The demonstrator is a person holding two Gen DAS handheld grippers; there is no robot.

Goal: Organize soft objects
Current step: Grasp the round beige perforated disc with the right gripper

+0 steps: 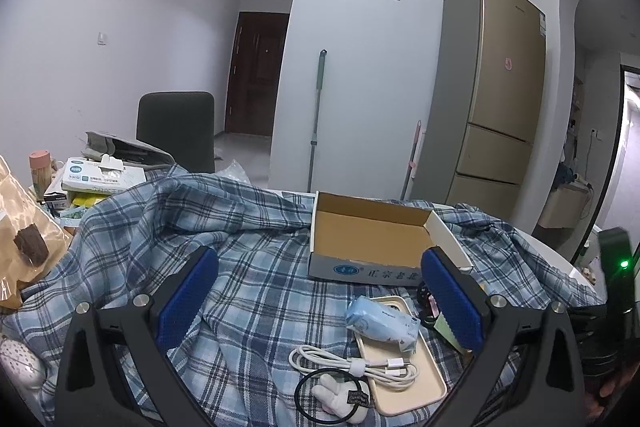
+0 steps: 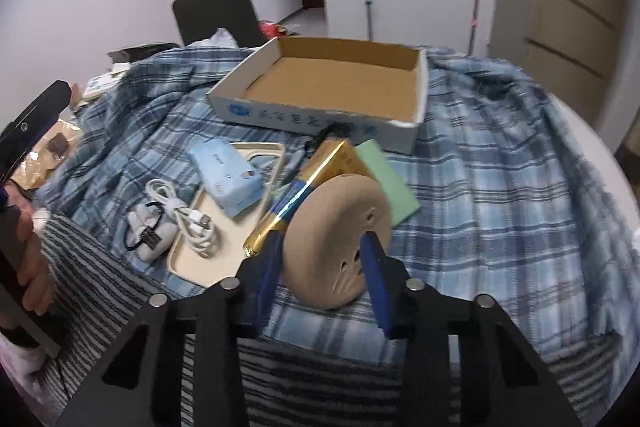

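My right gripper is shut on a tan round squishy toy, which stands on edge over the plaid cloth. Its blue pads press the toy's two flat sides. Behind the toy lie a gold packet and a green pad. An open cardboard box sits farther back with nothing in it. My left gripper is open in front of that box, nothing between its fingers. Below it lie a blue tissue pack, a white cable and a plush hair tie.
A beige tray lies under the cable and tissue pack. Papers, boxes and a brown bag crowd the table's left side. A dark chair stands behind the table. A person's striped sleeve lies along the near edge.
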